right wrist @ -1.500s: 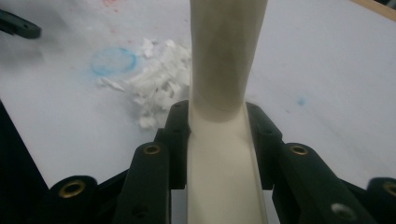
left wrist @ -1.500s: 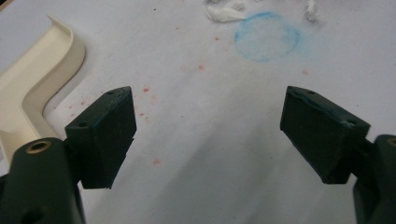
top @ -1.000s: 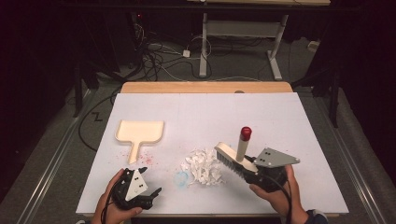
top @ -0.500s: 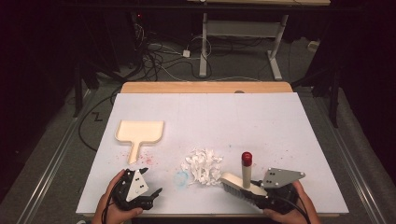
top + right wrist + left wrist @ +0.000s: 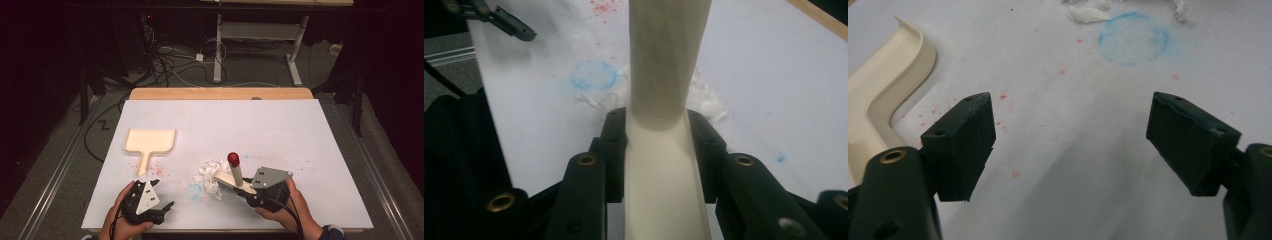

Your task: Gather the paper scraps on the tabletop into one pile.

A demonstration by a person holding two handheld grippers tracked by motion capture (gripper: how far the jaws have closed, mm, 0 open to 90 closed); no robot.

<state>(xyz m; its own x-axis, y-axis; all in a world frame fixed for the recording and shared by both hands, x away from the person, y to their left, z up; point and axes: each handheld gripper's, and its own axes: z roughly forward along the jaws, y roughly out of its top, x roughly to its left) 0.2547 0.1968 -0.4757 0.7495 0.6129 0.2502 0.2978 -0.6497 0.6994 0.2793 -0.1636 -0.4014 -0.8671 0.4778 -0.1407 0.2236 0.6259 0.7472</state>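
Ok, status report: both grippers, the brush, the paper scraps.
Left gripper open, holding nothing. Right gripper shut on brush, bristles at the paper scraps. Dustpan lies apart on the table, left of the pile. Nothing between brush and scraps.

A blue chalky ring (image 5: 194, 190) marks the white sheet (image 5: 250, 125) between the left gripper (image 5: 167, 211) and the right gripper (image 5: 245, 192), just ahead of the left one's open jaws. Red specks (image 5: 159, 165) lie ahead of the left gripper. Far beyond both run a wooden table edge (image 5: 220, 93), floor cables (image 5: 175, 65) and a desk frame (image 5: 218, 50).
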